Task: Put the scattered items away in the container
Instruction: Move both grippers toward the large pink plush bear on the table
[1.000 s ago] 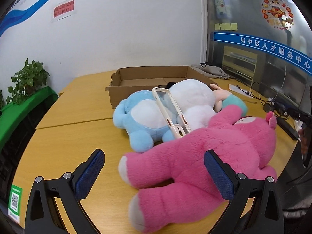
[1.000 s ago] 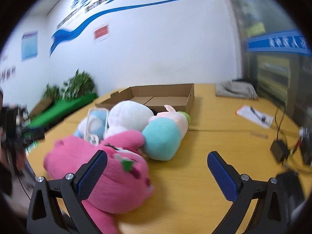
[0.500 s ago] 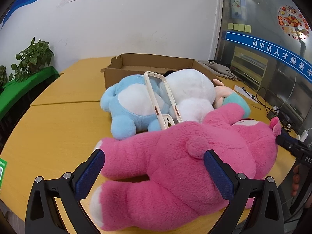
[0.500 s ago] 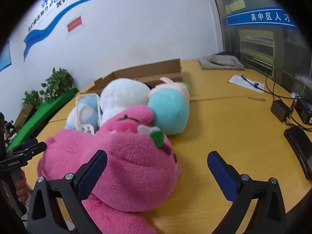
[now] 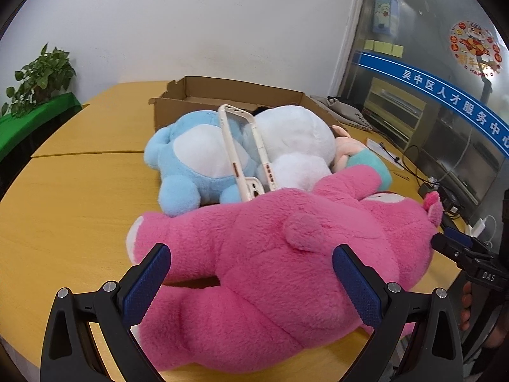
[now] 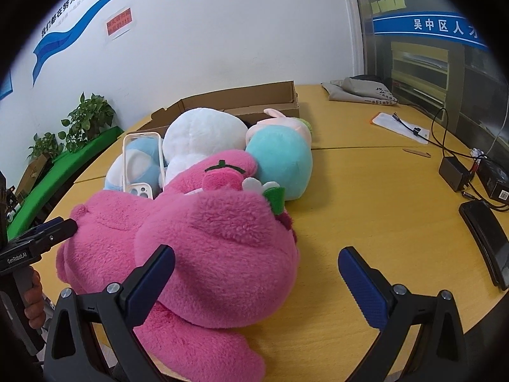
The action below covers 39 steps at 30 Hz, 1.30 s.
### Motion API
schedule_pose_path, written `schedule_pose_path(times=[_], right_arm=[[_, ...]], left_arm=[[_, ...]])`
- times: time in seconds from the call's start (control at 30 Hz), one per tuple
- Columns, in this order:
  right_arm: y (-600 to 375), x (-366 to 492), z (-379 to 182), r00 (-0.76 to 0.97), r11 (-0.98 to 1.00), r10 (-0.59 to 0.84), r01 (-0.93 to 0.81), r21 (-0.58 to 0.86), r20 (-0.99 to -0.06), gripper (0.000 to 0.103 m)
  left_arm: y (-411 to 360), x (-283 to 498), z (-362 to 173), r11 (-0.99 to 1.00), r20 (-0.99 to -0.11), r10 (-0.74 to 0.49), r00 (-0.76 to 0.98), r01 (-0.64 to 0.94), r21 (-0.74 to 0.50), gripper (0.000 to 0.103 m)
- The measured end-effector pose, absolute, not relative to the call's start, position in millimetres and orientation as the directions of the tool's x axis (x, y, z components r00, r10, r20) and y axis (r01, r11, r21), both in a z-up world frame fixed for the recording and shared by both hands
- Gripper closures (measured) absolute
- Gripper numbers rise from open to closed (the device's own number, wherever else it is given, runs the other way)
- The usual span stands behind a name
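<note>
Both hand-held grippers, left [image 5: 251, 281] and right [image 6: 256, 281], gape released over the pink plush [image 5: 286, 248]; box [image 5: 222, 95] lies beyond.

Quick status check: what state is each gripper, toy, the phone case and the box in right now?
Left gripper: open, astride the pink plush.
Right gripper: open, holding nothing.
Pink plush: lying on the table, outside the box.
Phone case: propped on the blue plush.
Cardboard box: open.
</note>
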State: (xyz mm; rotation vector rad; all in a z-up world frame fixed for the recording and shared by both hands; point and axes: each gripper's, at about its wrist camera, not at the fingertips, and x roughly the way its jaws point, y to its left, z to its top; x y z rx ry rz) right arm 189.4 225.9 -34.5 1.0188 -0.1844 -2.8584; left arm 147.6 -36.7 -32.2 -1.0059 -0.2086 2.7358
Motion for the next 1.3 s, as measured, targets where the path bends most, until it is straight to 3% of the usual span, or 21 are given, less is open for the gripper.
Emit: schedule_pose_path(times=[0.63, 1.13, 1.3], right_arm=[[228.2, 192.3, -32.4, -0.757, -0.981, -0.179, 0.086, 0.175, -0.628, 0.001], [251.8, 167.7, -30.3, -0.702, -0.920, -0.389, 0.265, 0.288, -0.596, 0.001], [244.4, 129.4, -53.2, -0.646, -0.896, -0.439, 0.267, 0.354, -0.624, 0.001]], left_arm=[[-16.8, 144.1, -34.8, -0.940, -0.672, 0.340, -0.658, -0.255, -0.225, 0.000], [-33.6, 115.3, -47.8, -0.867, -0.692, 0.497, -0.523, -0.334, -0.370, 0.000], [-37.8, 103.1, -56.8, -0.842, -0.685, 0.539, -0.491, -0.342, -0.418, 0.001]])
